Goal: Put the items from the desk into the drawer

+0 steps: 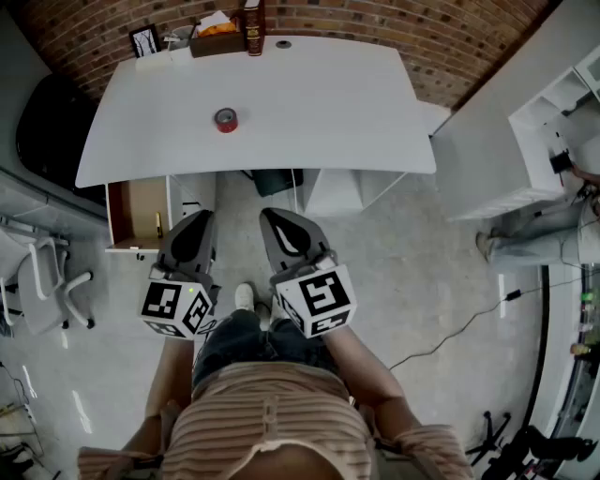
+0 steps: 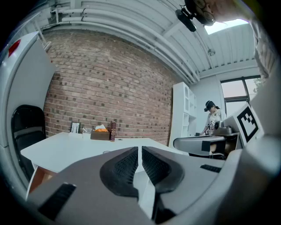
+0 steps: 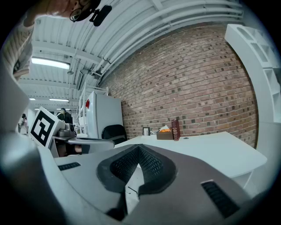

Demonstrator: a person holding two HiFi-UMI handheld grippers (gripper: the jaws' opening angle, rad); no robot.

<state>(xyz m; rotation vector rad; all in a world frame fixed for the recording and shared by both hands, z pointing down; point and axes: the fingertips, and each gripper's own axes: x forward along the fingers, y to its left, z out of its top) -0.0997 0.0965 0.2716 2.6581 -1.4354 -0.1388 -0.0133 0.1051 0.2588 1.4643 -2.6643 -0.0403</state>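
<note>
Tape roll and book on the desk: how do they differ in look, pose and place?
The tape roll is red, round and lies flat; the book is dark brown, tall and stands upright. The tape roll sits alone on the open desk; the book stands at the far edge beside a box. Both are on the white desk, not in the drawer.

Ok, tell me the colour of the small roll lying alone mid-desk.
Red, with a darker centre. The roll shows best in the head view.

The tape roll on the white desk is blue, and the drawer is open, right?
The colour is wrong: the tape roll is red, as the head view shows. It does lie on the white desk, and the drawer is open.
</note>
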